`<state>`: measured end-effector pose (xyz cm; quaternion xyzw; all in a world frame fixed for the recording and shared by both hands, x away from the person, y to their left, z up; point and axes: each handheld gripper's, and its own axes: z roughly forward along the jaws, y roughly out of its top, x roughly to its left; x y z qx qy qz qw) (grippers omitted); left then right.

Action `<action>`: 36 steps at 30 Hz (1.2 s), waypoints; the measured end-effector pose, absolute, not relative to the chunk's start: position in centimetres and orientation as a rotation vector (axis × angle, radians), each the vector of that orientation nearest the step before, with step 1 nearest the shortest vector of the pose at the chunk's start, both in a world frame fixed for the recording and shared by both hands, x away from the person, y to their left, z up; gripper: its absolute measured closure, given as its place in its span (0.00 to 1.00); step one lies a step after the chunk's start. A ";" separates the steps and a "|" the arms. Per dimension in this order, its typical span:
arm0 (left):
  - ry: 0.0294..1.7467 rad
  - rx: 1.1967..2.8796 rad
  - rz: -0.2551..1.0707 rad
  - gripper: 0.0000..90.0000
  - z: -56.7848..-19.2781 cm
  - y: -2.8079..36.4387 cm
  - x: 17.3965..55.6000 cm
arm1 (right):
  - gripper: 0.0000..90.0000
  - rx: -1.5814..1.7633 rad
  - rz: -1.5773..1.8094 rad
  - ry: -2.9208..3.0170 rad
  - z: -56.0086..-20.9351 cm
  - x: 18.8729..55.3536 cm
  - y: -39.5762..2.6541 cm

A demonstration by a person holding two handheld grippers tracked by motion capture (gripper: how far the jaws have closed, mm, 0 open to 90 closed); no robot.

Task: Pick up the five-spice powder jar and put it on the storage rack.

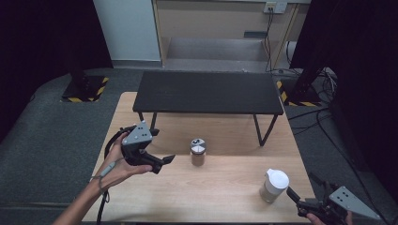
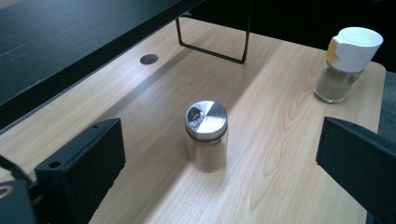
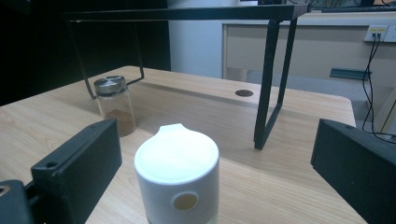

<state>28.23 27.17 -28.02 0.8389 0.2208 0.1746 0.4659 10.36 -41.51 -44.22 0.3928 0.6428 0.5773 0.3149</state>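
Left gripper (image 1: 162, 163) jaws apart, facing steel-lid jar (image 1: 198, 152). Right gripper (image 1: 300, 200) jaws apart, white-cap jar (image 1: 274, 185) between them. Black shelf (image 1: 209, 92) behind.

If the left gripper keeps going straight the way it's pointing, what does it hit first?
Most likely the metal-lidded jar, which stands upright on the table, centred ahead of the open left gripper and apart from it. The white-capped shaker sits farther off to one side.
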 end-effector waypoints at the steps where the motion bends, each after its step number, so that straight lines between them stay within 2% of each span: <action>1: 0.544 2.062 0.422 0.00 -28.2 27.0 28.5 | 0.02 1.035 1.521 1.694 -44.2 10.4 -41.5; 18: 0.575 2.092 0.368 0.01 -31.4 23.3 32.8 | 0.03 1.036 1.524 1.688 -44.3 10.3 -41.6; 36: 0.623 2.091 0.310 0.05 -36.7 19.9 36.5 | 0.03 1.038 1.529 1.686 -44.4 10.4 -41.8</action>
